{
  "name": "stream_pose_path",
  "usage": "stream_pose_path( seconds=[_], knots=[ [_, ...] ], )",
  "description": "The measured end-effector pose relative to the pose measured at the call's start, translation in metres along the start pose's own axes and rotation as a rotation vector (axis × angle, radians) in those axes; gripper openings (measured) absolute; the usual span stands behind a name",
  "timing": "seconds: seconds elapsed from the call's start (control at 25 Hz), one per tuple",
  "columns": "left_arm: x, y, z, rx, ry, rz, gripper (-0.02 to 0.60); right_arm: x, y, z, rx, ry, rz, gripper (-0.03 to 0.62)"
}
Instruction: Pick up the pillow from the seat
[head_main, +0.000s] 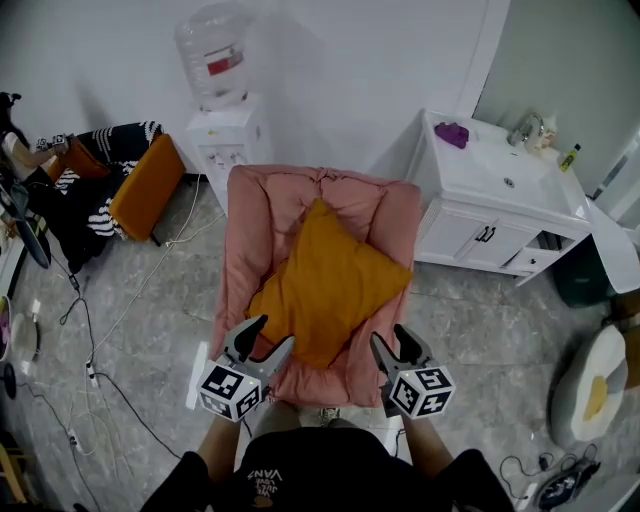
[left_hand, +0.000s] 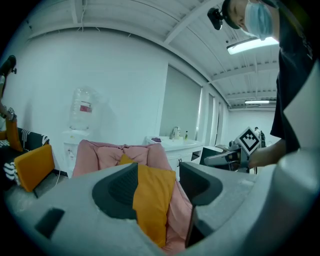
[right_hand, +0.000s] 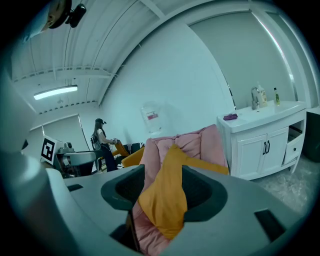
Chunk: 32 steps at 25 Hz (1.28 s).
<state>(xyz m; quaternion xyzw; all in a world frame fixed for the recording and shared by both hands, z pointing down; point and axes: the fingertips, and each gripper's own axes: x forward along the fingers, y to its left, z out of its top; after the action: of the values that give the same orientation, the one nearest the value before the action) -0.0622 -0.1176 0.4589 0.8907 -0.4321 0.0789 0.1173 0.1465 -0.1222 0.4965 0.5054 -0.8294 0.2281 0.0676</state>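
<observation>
Pillow (head_main: 330, 285), orange, lies turned like a diamond on the pink seat (head_main: 250, 230), its far corner up against the backrest and its near corner toward me. My left tool (head_main: 277, 331) hangs at the pillow's near left edge, jaws wide apart; looking along them I see orange fabric in the gap, but the pads do not press on it. My right tool (head_main: 386, 333) is at the seat's near right edge, just beside the pillow, jaws likewise wide and gripping nothing. Behind the seat a water dispenser (head_main: 225, 130) stands against the far wall; to the right is a white cabinet (head_main: 480, 225) with a sink. Cables (head_main: 130, 330) trail over the floor (head_main: 480, 330) on the left
</observation>
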Motion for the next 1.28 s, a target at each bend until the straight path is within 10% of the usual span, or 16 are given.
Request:
stream_pose_path(
  seconds=[1.28],
  knots=[
    [0.194, 0.127, -0.073, 0.179, 0.233, -0.264, 0.255, 0.107, -0.087, -0.058, 0.209, 0.01, -0.373, 0.219]
  ],
)
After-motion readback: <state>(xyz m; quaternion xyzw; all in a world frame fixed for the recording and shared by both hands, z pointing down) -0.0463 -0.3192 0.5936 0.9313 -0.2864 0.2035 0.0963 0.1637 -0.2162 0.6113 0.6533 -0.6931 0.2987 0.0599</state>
